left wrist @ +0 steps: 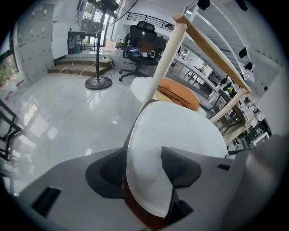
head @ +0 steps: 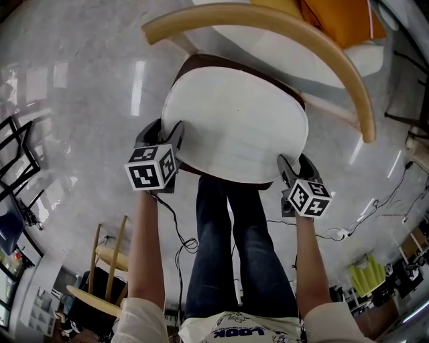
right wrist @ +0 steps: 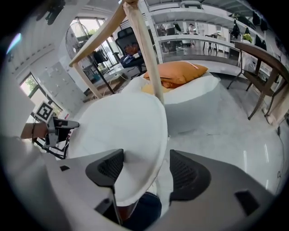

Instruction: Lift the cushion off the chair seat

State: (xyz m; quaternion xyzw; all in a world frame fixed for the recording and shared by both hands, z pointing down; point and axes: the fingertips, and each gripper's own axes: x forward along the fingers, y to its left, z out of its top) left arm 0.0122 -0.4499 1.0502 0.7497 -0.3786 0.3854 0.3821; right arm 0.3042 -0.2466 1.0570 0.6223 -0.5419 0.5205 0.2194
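Fingers spread apart on both the left gripper (head: 167, 134) and the right gripper (head: 296, 167), astride opposite edges of the white cushion (head: 234, 124), not visibly squeezing. Between the fingers: cushion flat on the brown chair seat (head: 198, 61). Beyond the fingertips: curved wooden backrest (head: 335, 57), orange pillow (head: 342, 20), glossy pale floor (head: 80, 100), distant office chair (left wrist: 142, 43).

Chair (head: 234, 65) w/ brown seat — white cushion (head: 234, 124) on top (covers nearly all).
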